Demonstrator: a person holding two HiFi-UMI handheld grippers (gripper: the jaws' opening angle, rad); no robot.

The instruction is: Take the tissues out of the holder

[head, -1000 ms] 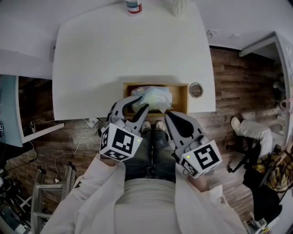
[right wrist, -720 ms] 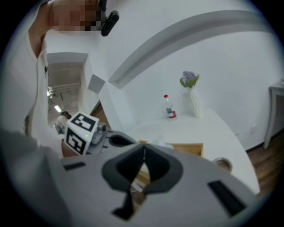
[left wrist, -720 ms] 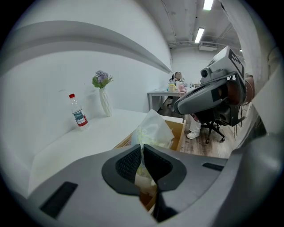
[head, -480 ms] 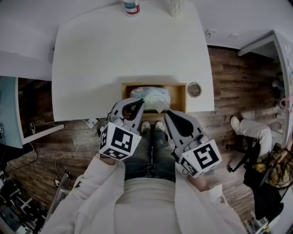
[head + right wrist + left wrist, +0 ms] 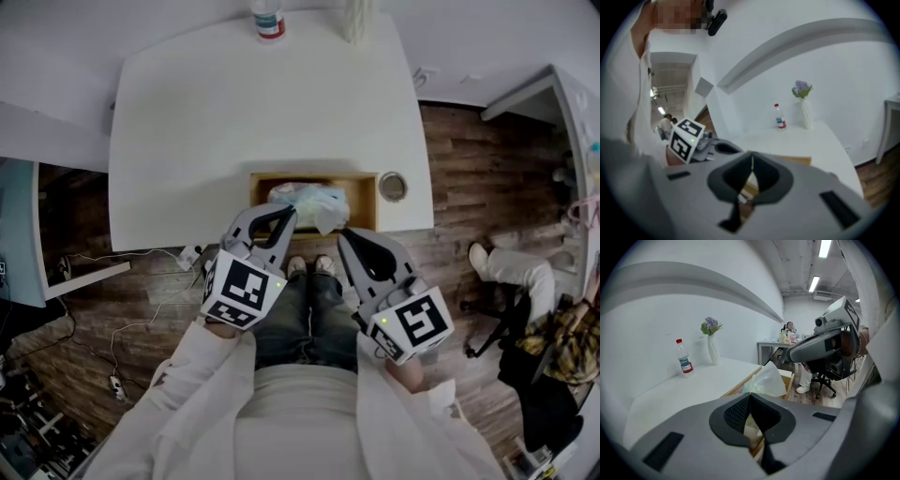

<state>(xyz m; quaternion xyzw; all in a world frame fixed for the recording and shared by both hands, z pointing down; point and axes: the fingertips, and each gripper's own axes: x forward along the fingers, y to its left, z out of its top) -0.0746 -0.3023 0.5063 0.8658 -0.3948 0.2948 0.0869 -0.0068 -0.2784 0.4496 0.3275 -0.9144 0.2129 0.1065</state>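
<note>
We are at the gripping step. The left gripper has its fingers closed together at the near left edge of the tissue. In the left gripper view they look to have a fold of it pinched, though the hold seems thin. The tissue stands crumpled out of the wooden holder, which sits at the near edge of the desk.

As we judge it, the next move is a steady pull up and toward us, so the sheet slides free without tearing. The holder may lift or slide with it, so it may want steadying.

Further right, the right gripper hangs just off the desk edge. Its fingers are shut on nothing, and it is near enough to press the holder down. Just right of the holder is a small round cup, clear of the pull. At the far edge stand a bottle and a vase, well apart from the work.
</note>
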